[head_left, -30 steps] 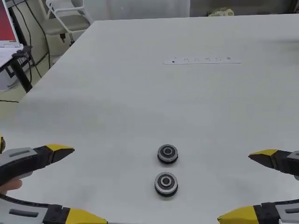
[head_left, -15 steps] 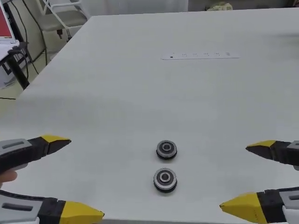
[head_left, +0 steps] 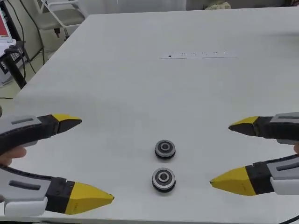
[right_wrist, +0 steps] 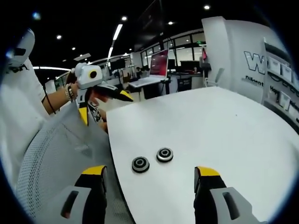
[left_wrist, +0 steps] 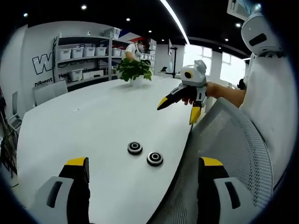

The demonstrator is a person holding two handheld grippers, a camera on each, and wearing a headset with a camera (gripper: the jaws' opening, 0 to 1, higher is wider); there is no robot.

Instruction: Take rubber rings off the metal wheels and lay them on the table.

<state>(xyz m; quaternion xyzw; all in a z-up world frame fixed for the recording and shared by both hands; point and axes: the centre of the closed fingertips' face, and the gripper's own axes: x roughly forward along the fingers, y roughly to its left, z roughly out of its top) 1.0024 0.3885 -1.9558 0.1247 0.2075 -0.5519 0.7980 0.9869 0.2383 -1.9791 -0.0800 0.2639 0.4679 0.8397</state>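
Jaws on both grippers wide open, nothing held. Left gripper [head_left: 96,160] and right gripper [head_left: 220,155] flank the two metal wheels, well apart from them. Far wheel [head_left: 165,149] and near wheel [head_left: 163,179] lie flat on the desk [head_left: 140,84], between my jaws, close together. Dark outer bands look like the rubber rings [head_left: 157,150], probably on.

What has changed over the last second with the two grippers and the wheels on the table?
Both grippers have come forward over the table and closed in on the two wheels, the left gripper from the left and the right gripper from the right. Both stay open, with nothing between their fingers. The far wheel and the near wheel lie where they were, untouched.
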